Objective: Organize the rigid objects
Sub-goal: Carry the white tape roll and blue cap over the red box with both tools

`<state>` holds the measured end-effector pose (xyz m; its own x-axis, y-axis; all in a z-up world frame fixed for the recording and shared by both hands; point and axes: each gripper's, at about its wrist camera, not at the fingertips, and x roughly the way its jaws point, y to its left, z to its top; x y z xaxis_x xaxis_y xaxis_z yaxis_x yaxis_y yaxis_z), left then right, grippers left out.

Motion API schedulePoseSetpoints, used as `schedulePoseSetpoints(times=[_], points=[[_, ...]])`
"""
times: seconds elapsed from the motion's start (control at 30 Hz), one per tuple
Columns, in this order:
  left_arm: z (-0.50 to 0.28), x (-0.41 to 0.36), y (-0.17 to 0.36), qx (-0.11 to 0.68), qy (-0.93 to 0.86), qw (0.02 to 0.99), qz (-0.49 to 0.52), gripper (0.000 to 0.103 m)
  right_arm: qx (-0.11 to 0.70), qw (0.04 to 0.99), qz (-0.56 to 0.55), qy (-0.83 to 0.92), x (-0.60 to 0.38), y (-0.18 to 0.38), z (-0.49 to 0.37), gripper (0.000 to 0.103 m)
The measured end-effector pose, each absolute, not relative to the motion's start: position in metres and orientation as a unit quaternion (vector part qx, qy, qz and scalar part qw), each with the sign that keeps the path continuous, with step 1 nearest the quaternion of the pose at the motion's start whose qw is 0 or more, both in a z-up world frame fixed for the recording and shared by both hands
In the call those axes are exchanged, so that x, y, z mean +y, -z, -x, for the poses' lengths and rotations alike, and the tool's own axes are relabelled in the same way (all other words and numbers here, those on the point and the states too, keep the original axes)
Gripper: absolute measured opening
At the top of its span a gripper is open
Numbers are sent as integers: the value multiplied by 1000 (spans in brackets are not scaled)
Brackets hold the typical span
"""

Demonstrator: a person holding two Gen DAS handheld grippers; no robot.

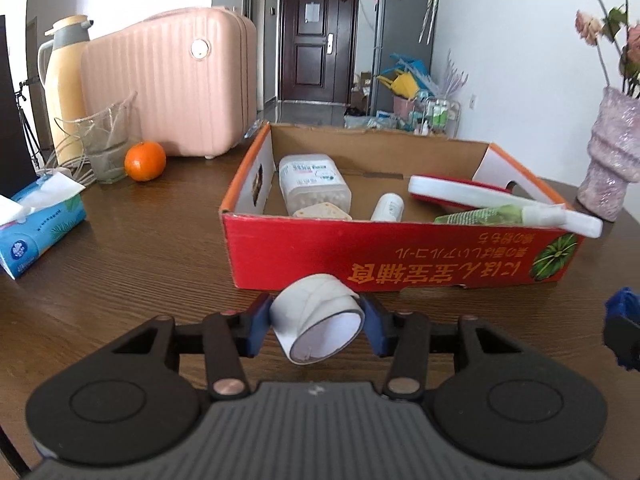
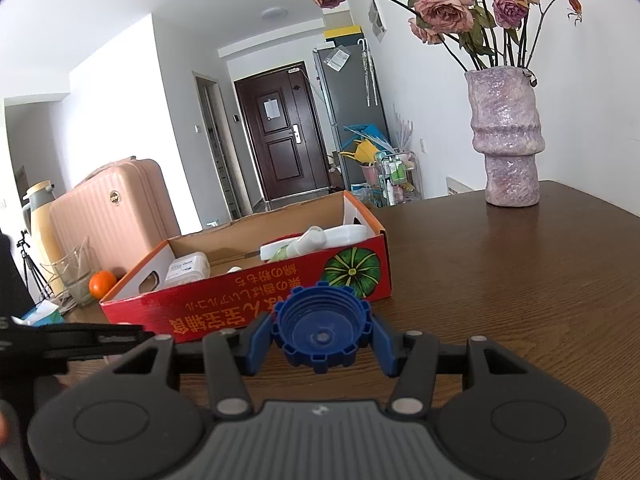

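Observation:
My left gripper (image 1: pixel 318 320) is shut on a white tape roll (image 1: pixel 316 318), held just above the table in front of the red cardboard box (image 1: pixel 400 256). The box holds a white wipes container (image 1: pixel 312 182), a small white bottle (image 1: pixel 387 207), a red-and-white flat object (image 1: pixel 460 190) and a green spray bottle (image 1: pixel 516 216). My right gripper (image 2: pixel 322 338) is shut on a blue bottle cap (image 2: pixel 322 330), held near the front right of the box (image 2: pixel 248 300). The right gripper shows as a blue edge in the left wrist view (image 1: pixel 622 328).
An orange (image 1: pixel 145 161), a glass cup (image 1: pixel 105 145), a pink suitcase (image 1: pixel 168 80), a yellow thermos (image 1: pixel 66 84) and a blue tissue pack (image 1: pixel 36 224) stand on the brown table (image 1: pixel 140 260) at left. A purple flower vase (image 2: pixel 508 136) stands at right.

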<state>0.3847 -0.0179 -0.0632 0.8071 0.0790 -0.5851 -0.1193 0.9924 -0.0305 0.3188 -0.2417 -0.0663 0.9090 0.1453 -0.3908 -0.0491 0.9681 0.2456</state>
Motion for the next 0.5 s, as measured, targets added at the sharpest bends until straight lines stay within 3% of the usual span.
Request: schedulePoseSetpoints(times=[0.5], points=[[-336, 4, 46, 269, -30, 962, 31, 49, 195, 975, -92, -51, -234, 69, -316, 52]])
